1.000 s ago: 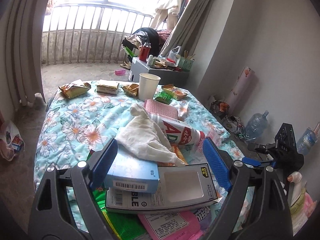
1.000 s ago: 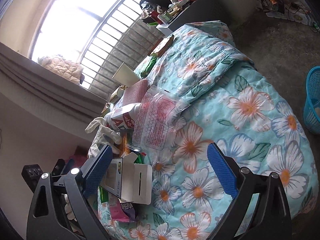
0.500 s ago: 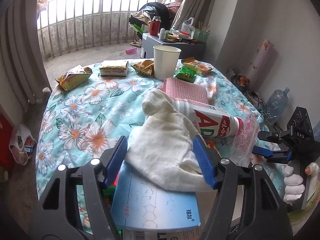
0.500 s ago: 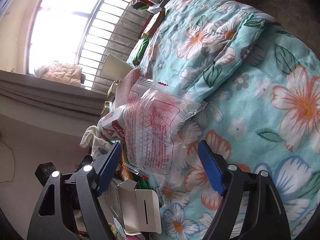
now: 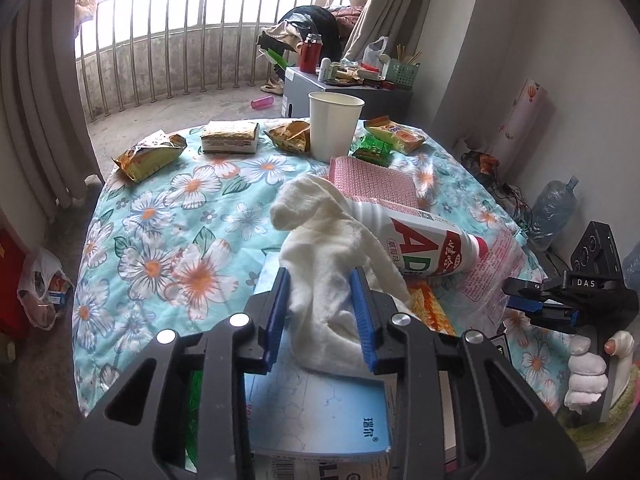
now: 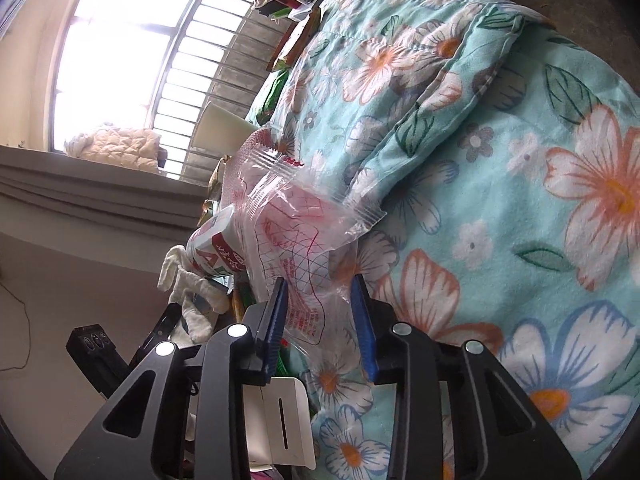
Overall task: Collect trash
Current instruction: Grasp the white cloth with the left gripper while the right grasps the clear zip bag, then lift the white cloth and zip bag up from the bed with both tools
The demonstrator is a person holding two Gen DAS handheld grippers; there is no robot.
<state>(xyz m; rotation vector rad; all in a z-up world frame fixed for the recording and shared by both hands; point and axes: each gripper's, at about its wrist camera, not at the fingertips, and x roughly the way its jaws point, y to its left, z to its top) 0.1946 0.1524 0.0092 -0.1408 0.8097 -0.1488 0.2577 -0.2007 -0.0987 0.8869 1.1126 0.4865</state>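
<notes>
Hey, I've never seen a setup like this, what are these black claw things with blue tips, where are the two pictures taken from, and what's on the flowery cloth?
No robot here: a person holds a two-finger grabber in each hand, and each carries a wide-angle camera looking along its fingers.

One picture comes from the left gripper. Its jaws are closing with a white cloth between them; the blue pads look to be touching it. At that picture's right edge is the gloved hand holding the other tool.

The other picture comes from the right gripper, tilted sideways. Its jaws are closing around a clear plastic bag with red print.

On the floral tablecloth lie a fallen white bottle, a paper cup, snack wrappers, a pink pad and a light blue box.
</notes>
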